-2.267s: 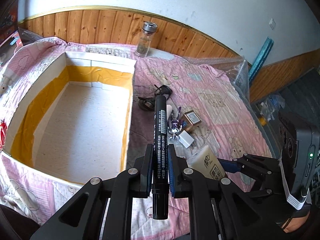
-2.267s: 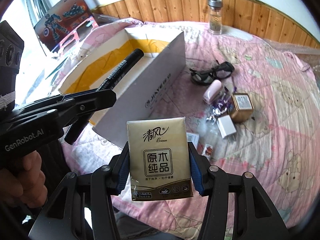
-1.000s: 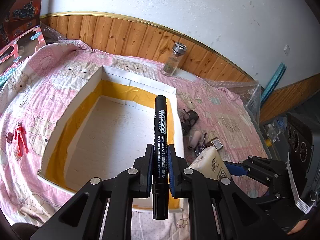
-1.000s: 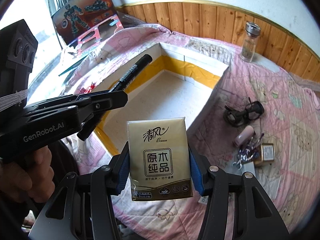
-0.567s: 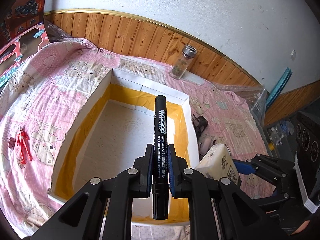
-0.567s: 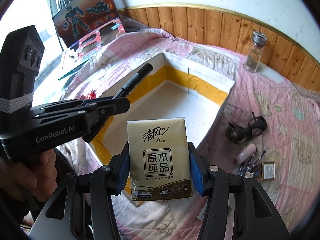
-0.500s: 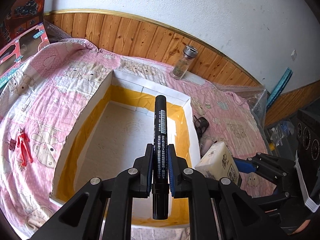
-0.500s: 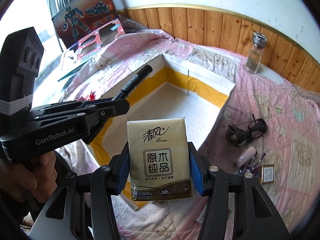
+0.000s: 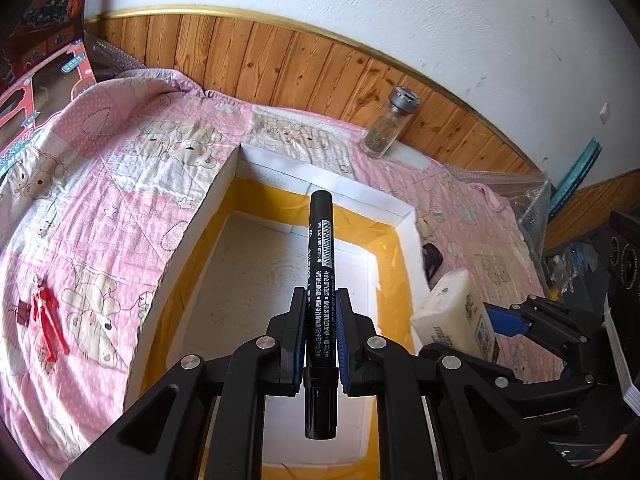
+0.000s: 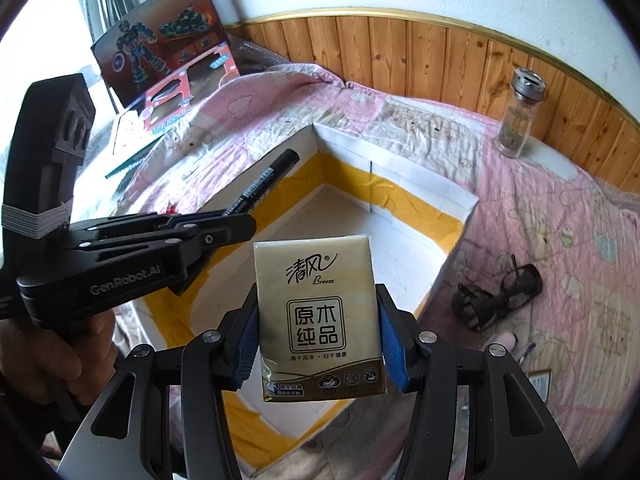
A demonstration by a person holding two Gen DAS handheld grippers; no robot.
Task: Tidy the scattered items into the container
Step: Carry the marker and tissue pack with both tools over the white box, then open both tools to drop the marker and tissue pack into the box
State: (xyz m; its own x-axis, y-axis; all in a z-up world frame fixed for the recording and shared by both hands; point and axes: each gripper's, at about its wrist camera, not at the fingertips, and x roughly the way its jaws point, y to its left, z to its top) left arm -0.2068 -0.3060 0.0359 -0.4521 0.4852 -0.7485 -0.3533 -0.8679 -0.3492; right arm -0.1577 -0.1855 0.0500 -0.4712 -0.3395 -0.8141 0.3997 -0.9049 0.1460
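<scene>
The left tool [image 9: 320, 336] is clamped on a black marker [image 9: 319, 280], which sticks out forward between its fingers and hangs over the open white box [image 9: 328, 184] with the yellow tape lining its inner walls. The right tool [image 10: 318, 344] is clamped on a small gold pack of tissues [image 10: 318, 316], held upright with its printed face toward the camera, above the near right corner of the box. The box sits on a bed covered with a pink quilt [image 9: 100, 184] printed with bears, and nothing is lying on its floor. From the right wrist view, a hand [image 10: 60, 356] grips the handle of the left tool. Out on the quilt to the right of the box lies a pair of dark glasses [image 10: 500, 296], with a few smaller bits just past it that are too cut off to make out. A glass jar [image 9: 390, 128] with a metal lid stands by the wood-panelled wall, and a little red figure [image 9: 48, 320] lies on the quilt, well apart to the left of the box.
</scene>
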